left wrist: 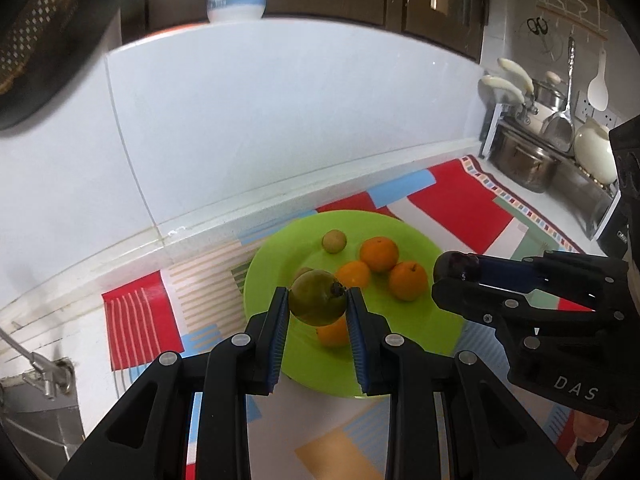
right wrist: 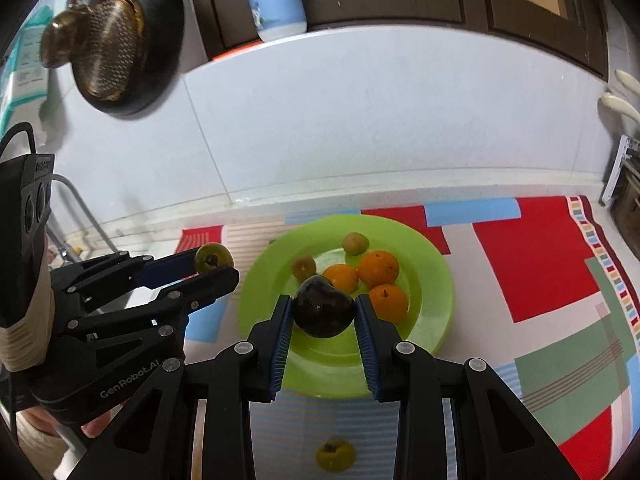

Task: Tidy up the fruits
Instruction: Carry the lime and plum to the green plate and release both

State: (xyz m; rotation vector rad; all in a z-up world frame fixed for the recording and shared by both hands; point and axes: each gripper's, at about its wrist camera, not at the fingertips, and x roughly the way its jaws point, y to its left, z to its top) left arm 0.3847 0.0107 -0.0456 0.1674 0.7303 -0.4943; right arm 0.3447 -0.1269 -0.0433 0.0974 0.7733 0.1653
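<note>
Left wrist view: green fruit point(left wrist: 318, 298) clamped between left gripper point(left wrist: 318, 308) pads, held above green plate point(left wrist: 416, 336). Plate loaded: small fruits, three oranges point(left wrist: 379, 254). Dark fruit point(right wrist: 325, 307) clamped in right gripper point(right wrist: 324, 312), over plate. Yellow fruit point(right wrist: 335, 454) left on patterned mat point(right wrist: 536, 256), near plate.

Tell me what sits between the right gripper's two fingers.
A dark, almost black fruit sits clamped between the right gripper's blue pads, held above the green plate. The right wrist view shows it best.
</note>
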